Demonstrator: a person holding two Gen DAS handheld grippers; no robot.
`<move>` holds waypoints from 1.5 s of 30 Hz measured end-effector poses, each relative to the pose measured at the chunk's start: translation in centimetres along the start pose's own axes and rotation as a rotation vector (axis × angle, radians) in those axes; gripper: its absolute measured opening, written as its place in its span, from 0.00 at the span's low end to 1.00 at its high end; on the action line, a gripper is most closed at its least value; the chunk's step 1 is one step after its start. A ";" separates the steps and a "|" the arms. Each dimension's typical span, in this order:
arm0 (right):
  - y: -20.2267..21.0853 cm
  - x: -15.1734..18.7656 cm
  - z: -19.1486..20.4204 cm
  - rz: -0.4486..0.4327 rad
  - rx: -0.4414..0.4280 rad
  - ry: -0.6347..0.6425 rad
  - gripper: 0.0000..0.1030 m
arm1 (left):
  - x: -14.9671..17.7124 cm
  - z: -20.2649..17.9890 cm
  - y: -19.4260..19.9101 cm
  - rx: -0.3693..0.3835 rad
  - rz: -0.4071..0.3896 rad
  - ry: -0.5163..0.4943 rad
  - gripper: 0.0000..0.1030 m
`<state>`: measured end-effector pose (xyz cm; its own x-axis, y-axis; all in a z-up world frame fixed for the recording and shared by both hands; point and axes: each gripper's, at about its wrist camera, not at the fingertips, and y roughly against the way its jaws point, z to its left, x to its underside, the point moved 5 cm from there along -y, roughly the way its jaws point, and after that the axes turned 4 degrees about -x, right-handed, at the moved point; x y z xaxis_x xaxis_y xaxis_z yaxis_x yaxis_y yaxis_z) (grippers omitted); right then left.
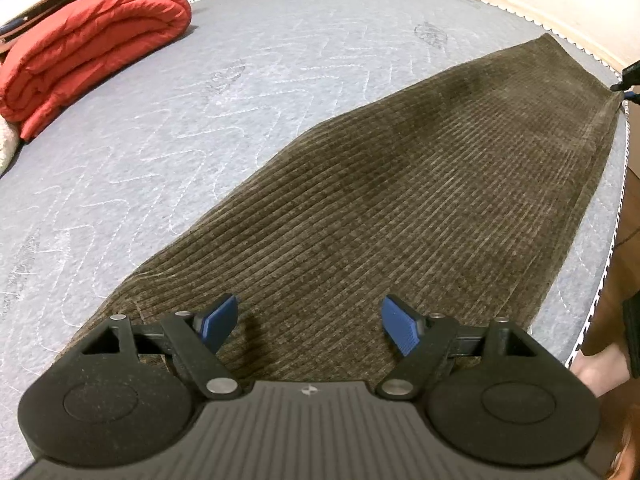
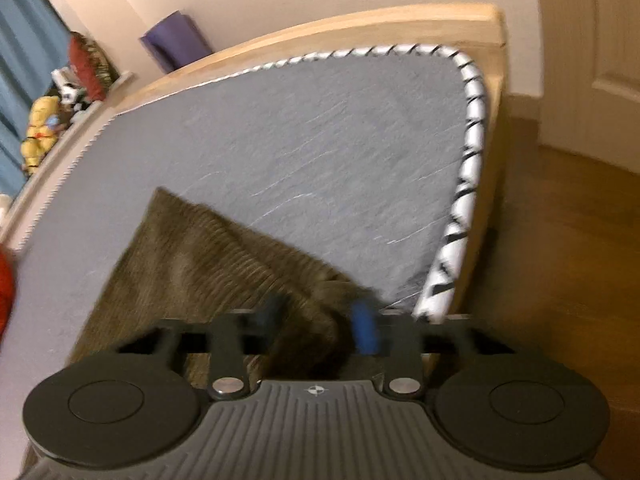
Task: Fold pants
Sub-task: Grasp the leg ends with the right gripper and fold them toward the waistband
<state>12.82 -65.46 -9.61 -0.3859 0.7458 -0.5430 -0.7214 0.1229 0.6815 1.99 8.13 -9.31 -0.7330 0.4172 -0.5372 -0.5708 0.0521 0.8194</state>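
Brown corduroy pants (image 1: 400,200) lie flat and lengthwise on the grey mattress (image 1: 160,152). My left gripper (image 1: 308,326) is open, its blue fingers just above the near end of the pants, holding nothing. In the right wrist view, which is blurred, the pants (image 2: 200,264) reach in from the lower left, and a raised fold of cloth sits between the blue fingers of my right gripper (image 2: 320,324). The fingers stand partly apart, and I cannot tell whether they pinch the cloth. The right gripper's tip shows at the far hem in the left wrist view (image 1: 628,80).
A folded red quilt (image 1: 88,52) lies at the far left of the mattress. A wooden bed frame (image 2: 360,28) borders the mattress. The patterned mattress edge (image 2: 460,200) and wooden floor (image 2: 568,240) lie to the right. Soft toys (image 2: 40,128) sit on a ledge.
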 end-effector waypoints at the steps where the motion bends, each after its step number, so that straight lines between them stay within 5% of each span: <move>1: 0.5 -0.2 0.0 -0.015 -0.006 -0.031 0.17 | -0.1 0.1 0.1 0.000 -0.003 0.003 0.81; 5: 4.4 -0.8 4.2 -0.132 -0.073 0.023 0.16 | -0.2 0.4 0.4 -0.001 -0.015 0.015 0.81; 10: 10.8 2.9 15.8 -0.253 -0.287 0.342 0.15 | -0.3 1.0 0.4 -0.014 -0.016 0.035 0.81; 16: 18.7 18.8 29.3 -0.253 -0.654 0.935 0.15 | -0.4 2.1 0.2 -0.030 -0.015 0.077 0.81; 20: 18.5 30.2 32.0 0.014 -0.817 1.188 0.16 | -0.7 2.4 -0.1 -0.032 -0.006 0.106 0.81; 23: 16.6 36.9 31.4 0.280 -0.838 1.328 0.18 | -1.2 2.2 -0.4 -0.016 -0.003 0.121 0.81; 25: 16.9 38.9 30.9 0.332 -0.850 1.392 0.24 | -1.8 1.8 -0.4 0.008 -0.011 0.133 0.81; 28: 18.2 37.7 30.7 0.317 -0.899 1.372 0.47 | -3.1 1.2 -0.6 0.077 -0.040 0.189 0.81; 32: 17.8 35.2 30.7 0.263 -0.870 1.308 0.50 | -5.6 0.2 -1.0 0.219 -0.108 0.311 0.68; 35: 16.6 36.4 30.0 0.282 -0.819 1.372 0.51 | -7.6 -0.6 -2.0 0.334 -0.138 0.422 0.64; 38: 15.1 38.5 29.6 0.304 -0.760 1.491 0.63 | -9.4 -1.8 -3.5 0.442 -0.118 0.499 0.65; 42: 15.3 39.9 29.3 0.305 -0.746 1.566 0.63 | -11.1 -2.7 -6.5 0.457 -0.062 0.577 0.70; 45: 15.7 40.5 28.8 0.335 -0.787 1.611 0.43 | -11.4 -3.1 -9.3 0.448 0.005 0.617 0.72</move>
<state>2.46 -14.50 -6.76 -0.3266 -0.6744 -0.6622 -0.3939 -0.5397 0.7440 14.53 0.05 -11.42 -0.8842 -0.1571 -0.4399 -0.4588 0.4696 0.7543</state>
